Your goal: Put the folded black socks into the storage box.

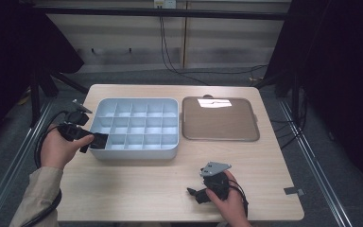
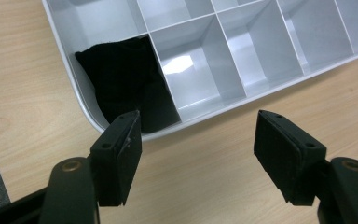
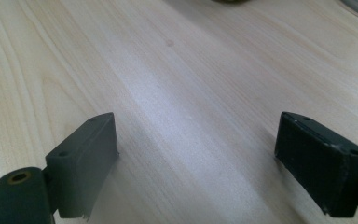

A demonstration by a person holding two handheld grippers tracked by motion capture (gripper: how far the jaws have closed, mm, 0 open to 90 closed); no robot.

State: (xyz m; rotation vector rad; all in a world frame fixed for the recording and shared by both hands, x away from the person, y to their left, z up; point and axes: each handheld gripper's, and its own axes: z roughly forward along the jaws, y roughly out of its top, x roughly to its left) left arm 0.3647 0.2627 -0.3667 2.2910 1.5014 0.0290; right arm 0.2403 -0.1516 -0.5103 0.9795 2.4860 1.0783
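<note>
Black cloth point(image 2: 126, 84) in the organiser's point(image 1: 137, 153) near-left corner cell.
Left gripper point(image 2: 198, 140) released, jaws wide, just outside the rim — cloth apart from them. Right gripper point(image 3: 198, 154) released too, over bare desk point(image 1: 137, 189) near the front edge.

Lab/test rig: light wooden table point(image 1: 137, 189) w/ black curtains point(image 1: 345, 71), metal floor rails point(image 1: 312, 156), loose black cables point(image 1: 170, 56).
</note>
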